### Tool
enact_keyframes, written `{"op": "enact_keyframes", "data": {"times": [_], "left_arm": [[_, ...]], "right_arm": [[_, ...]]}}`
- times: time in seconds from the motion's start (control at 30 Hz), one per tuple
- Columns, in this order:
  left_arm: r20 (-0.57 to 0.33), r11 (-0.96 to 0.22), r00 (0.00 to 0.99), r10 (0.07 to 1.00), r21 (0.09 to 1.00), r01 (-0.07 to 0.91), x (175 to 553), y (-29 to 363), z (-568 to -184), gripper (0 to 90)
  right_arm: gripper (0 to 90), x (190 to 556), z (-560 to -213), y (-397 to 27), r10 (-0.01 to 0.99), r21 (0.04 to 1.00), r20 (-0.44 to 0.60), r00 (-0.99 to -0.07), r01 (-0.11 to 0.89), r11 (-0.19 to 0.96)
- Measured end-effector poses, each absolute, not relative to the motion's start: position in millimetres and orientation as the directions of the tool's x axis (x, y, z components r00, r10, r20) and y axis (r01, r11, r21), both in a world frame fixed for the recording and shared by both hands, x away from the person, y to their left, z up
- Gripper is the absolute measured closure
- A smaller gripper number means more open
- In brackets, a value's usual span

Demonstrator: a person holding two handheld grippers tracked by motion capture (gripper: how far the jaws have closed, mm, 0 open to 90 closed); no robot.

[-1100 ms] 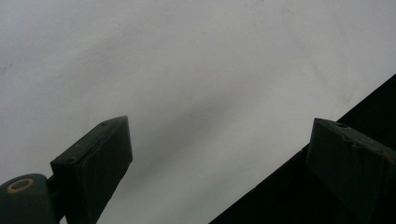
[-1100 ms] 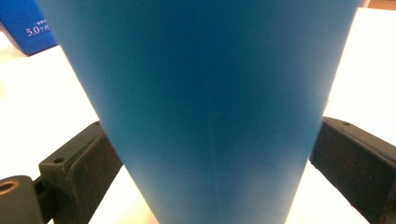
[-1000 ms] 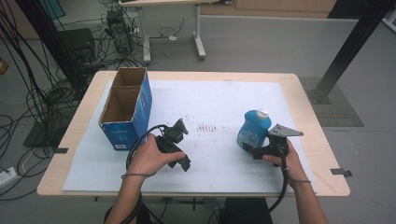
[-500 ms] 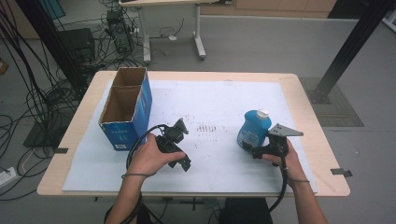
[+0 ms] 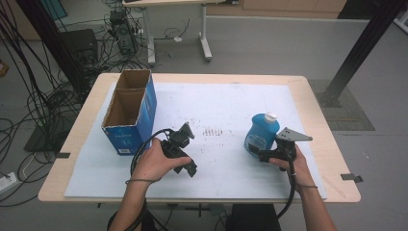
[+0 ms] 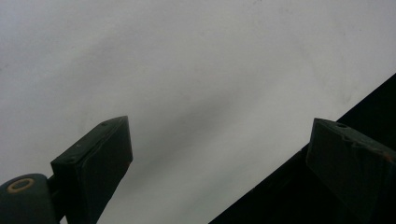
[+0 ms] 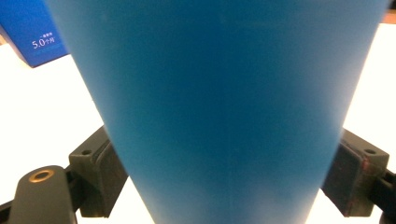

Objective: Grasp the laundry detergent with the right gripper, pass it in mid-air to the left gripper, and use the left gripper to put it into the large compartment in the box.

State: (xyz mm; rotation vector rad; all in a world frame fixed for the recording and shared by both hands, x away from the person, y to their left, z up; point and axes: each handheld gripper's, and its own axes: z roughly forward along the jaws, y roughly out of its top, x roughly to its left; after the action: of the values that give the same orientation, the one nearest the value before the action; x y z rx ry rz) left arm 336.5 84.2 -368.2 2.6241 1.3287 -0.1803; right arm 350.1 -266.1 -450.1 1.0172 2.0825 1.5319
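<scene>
A blue plastic bottle (image 5: 261, 132) with a white cap stands upright on the white mat at the right. My right gripper (image 5: 257, 155) is shut on its lower body. In the right gripper view the bottle (image 7: 224, 93) sits between the two jaws, and both pads (image 7: 100, 179) press its sides. My left gripper (image 5: 190, 168) is held over the mat at the front left and points down toward the front edge. In the left gripper view the left gripper (image 6: 219, 154) is open with only bare mat between its jaws.
A blue cardboard box (image 5: 129, 111) with two open compartments stands at the left of the mat, and its blue corner (image 7: 32, 37) shows in the right gripper view. The white mat (image 5: 221, 106) covers most of the wooden table. Cables and desk legs lie on the floor behind.
</scene>
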Motion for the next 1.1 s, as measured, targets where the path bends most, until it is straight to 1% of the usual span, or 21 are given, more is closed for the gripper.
{"op": "enact_keyframes", "data": {"times": [0.13, 0.27, 0.4, 0.53, 0.6, 0.63, 0.7, 1.1], "left_arm": [[-0.195, -0.576, 0.587, 0.785, 0.116, 0.809, 336.5, 84.2, -368.5, 7.4], [-0.195, -0.576, 0.587, 0.785, 0.116, 0.809, 336.2, 84.5, -368.7, 7.4], [-0.195, -0.576, 0.588, 0.785, 0.116, 0.809, 335.9, 84.5, -368.9, 7.4], [-0.197, -0.576, 0.588, 0.785, 0.119, 0.809, 335.7, 83.8, -367.9, 7.4], [-0.198, -0.576, 0.588, 0.785, 0.119, 0.809, 335.7, 83.6, -367.8, 7.3], [-0.197, -0.576, 0.588, 0.784, 0.120, 0.809, 335.8, 83.5, -367.6, 7.4], [-0.197, -0.576, 0.588, 0.784, 0.120, 0.809, 335.8, 83.4, -367.6, 7.4], [-0.200, -0.576, 0.586, 0.785, 0.112, 0.810, 334.9, 83.8, -369.7, 7.4]], "right_arm": [[17.9, 350.4, -450.2, -265.2, 0.726, 0.930, 0.122, -0.676, 0.333, 0.154], [22.1, 350.7, -450.2, -264.4, 0.730, 0.932, 0.115, -0.674, 0.328, 0.156], [23.1, 350.6, -450.4, -263.6, 0.730, 0.932, 0.117, -0.673, 0.329, 0.154], [26.7, 350.7, -450.4, -262.8, 0.729, 0.932, 0.116, -0.675, 0.328, 0.156], [27.1, 350.7, -450.3, -262.7, 0.728, 0.932, 0.115, -0.676, 0.327, 0.156], [29.7, 350.8, -450.2, -262.5, 0.728, 0.932, 0.111, -0.677, 0.325, 0.160], [30.9, 350.9, -450.3, -262.3, 0.728, 0.933, 0.111, -0.677, 0.324, 0.159], [35.7, 351.2, -450.2, -263.1, 0.735, 0.933, 0.106, -0.670, 0.322, 0.159]]}}
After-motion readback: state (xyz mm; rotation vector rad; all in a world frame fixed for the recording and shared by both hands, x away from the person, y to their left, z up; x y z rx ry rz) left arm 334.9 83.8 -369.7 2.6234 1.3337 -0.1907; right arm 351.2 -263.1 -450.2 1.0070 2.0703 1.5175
